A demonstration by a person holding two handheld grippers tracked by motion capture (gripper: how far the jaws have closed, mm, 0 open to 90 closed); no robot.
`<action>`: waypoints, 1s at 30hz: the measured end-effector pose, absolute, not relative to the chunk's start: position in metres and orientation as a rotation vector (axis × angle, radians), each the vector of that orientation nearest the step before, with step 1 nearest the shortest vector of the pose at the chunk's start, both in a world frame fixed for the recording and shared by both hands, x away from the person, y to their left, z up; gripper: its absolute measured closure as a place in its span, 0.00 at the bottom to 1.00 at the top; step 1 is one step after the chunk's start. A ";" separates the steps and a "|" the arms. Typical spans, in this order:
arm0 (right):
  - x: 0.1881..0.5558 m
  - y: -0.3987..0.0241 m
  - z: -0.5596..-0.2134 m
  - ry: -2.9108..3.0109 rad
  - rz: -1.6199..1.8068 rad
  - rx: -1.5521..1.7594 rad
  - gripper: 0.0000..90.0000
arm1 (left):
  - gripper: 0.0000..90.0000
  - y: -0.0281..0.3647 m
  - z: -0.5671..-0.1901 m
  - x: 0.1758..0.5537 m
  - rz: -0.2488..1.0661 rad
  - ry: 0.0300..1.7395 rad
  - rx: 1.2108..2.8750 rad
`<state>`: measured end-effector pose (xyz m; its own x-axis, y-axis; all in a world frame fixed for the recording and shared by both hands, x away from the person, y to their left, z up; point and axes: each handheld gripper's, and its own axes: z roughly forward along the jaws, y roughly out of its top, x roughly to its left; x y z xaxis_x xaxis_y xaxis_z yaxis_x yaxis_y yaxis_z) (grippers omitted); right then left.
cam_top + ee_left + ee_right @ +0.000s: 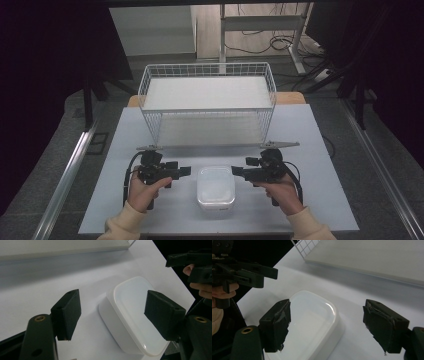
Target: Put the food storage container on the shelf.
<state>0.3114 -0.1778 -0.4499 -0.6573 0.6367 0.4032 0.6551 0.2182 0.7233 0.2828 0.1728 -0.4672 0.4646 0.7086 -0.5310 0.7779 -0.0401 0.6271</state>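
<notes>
White lidded plastic container (216,187) sitting flat on the bench (300,130), near edge, dead centre between the two claws. Long axis running near-to-far, short axis left-to-right, so the long sides face the claws.

Left claw (186,171) just left of the container, pointing right at its far-left corner; jaws spread wide, nothing between them, not touching. From the left gripper view, container (132,315) lying ahead and slightly right of the jaw line, right pad overlapping the lid in the picture only, no contact visible. Left claw (112,312) wide there too.

Right claw (236,172) just right of the container, pointing left at the far-right corner; jaws also wide and empty. From the right gripper view, container (312,322) ahead and off to the left, left pad over the lid edge in the picture, right pad over bare bench. Right claw (327,325) clearly not gripping.

Both about equally near; symmetric approach from either side. Judgement: two-sided squeeze or lift across the short axis likely next, each claw needing to drop and shift nearer to reach the side walls.

Bench top pale, smooth, uncluttered. White wire basket (207,102) with a white liner at the far side, well apart from the container, open top. Beyond it: dark room, desk legs, cables on the floor.
</notes>
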 end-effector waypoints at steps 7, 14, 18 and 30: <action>0.302 -0.171 -0.463 -2.443 -1.399 -1.270 0.28 | 0.33 0.167 -0.473 0.276 -0.121 1.254 1.773; 0.301 -0.167 -0.474 -2.408 -1.363 -1.288 0.35 | 0.33 0.157 -0.486 0.276 -0.149 1.267 1.808; 0.302 -0.164 -0.483 -2.385 -1.331 -1.310 0.37 | 0.34 0.153 -0.489 0.277 -0.177 1.258 1.811; 0.302 -0.163 -0.493 -2.281 -1.285 -1.346 0.45 | 0.44 0.139 -0.505 0.279 -0.307 1.281 1.820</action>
